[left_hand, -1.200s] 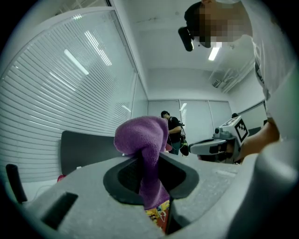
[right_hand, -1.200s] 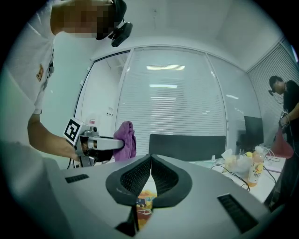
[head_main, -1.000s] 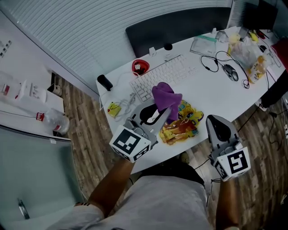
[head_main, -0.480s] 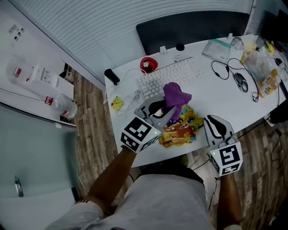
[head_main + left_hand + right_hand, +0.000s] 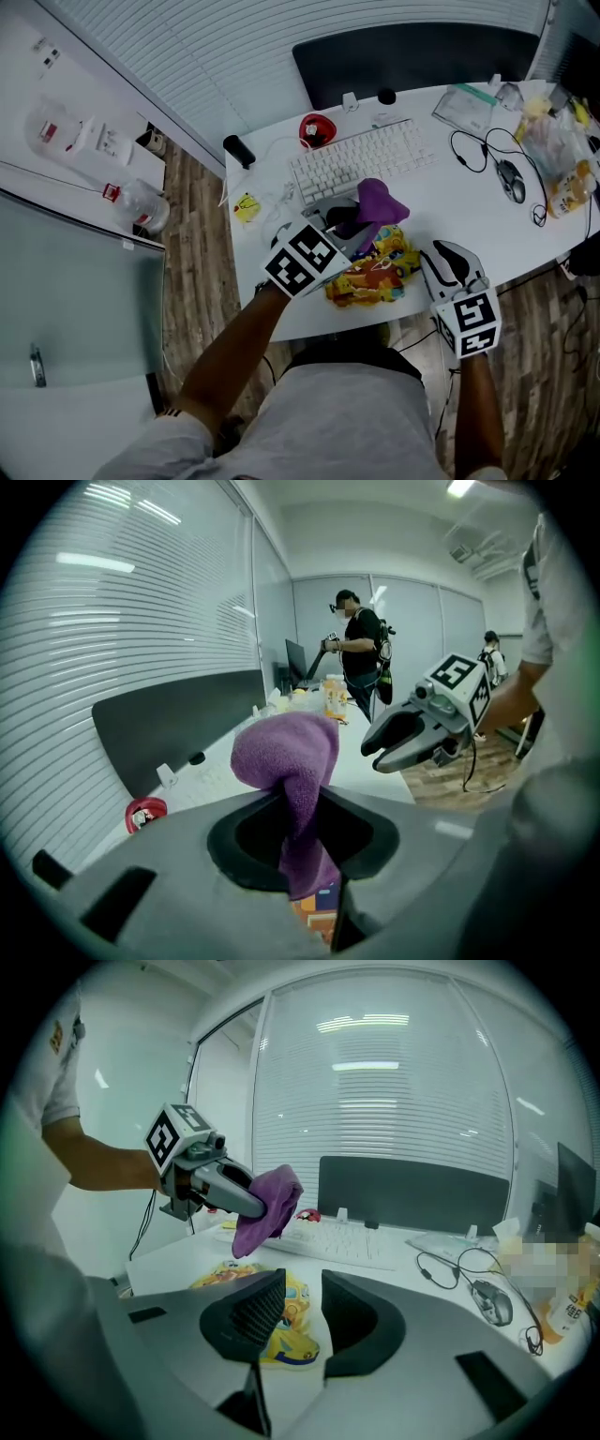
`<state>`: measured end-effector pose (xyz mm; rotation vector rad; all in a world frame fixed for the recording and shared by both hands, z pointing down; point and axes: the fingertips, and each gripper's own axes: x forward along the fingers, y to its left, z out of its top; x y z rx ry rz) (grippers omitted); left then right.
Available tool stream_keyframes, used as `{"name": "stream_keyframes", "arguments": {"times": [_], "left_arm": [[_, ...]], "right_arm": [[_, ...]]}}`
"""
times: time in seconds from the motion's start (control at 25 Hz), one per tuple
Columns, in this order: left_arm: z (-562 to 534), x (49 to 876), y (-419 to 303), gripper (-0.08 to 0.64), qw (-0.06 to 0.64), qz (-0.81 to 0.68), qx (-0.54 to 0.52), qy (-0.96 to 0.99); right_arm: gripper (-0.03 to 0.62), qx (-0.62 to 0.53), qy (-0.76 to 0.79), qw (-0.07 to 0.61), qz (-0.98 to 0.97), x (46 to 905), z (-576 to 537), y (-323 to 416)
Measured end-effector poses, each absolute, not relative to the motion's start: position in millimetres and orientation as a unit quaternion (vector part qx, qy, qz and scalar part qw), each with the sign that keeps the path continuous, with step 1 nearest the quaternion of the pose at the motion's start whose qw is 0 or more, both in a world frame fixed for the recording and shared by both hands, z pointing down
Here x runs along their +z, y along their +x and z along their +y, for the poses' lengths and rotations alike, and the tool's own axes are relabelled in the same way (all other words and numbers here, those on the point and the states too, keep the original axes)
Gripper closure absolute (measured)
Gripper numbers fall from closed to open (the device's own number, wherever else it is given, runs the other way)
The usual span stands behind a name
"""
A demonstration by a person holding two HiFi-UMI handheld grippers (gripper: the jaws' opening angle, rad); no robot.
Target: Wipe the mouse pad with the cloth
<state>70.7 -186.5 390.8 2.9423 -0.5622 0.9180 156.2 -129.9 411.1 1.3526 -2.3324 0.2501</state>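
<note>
A colourful cartoon-printed mouse pad (image 5: 370, 273) lies near the front edge of the white desk (image 5: 459, 202), also visible in the right gripper view (image 5: 281, 1321). My left gripper (image 5: 349, 228) is shut on a purple cloth (image 5: 380, 203) that bunches above its jaws (image 5: 286, 761); it hovers over the pad's far side. My right gripper (image 5: 444, 262) hangs just right of the pad, its jaws opening with nothing between them (image 5: 302, 1312).
A white keyboard (image 5: 364, 159) lies behind the pad, with a red round object (image 5: 315, 129) and a black cylinder (image 5: 239, 150) beyond. A black mouse (image 5: 512, 179) with cables and a bag of snacks (image 5: 562, 159) sit at the right. A dark chair back (image 5: 412, 56) stands behind the desk.
Both grippers have come down toward the desk. The left one brought the purple cloth lower over the mouse pad; the right one sank beside the pad and its jaws parted.
</note>
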Motion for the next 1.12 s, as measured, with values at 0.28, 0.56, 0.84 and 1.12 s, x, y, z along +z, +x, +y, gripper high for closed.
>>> {"name": "stream_keyframes", "arguments": {"times": [0.28, 0.56, 0.84, 1.12], "left_arm": [[-185.5, 427.0, 75.0, 0.477, 0.011, -0.148, 0.374, 0.915], [-187.4, 458.1, 78.9, 0.477, 0.0, -0.111, 0.459, 0.882], [-187.1, 485.9, 81.5, 0.476, 0.002, -0.077, 0.521, 0.85], [-189.9, 501.4, 81.3, 0.477, 0.002, -0.052, 0.565, 0.824]], "right_arm": [[0.435, 0.12, 0.462, 0.259, -0.84, 439.8, -140.1, 157.0], [0.388, 0.144, 0.441, 0.323, -0.825, 473.2, -148.4, 159.0], [0.382, 0.163, 0.423, 0.367, -0.812, 499.8, -150.9, 161.9], [0.377, 0.173, 0.418, 0.385, -0.804, 511.9, -155.0, 159.5]]}}
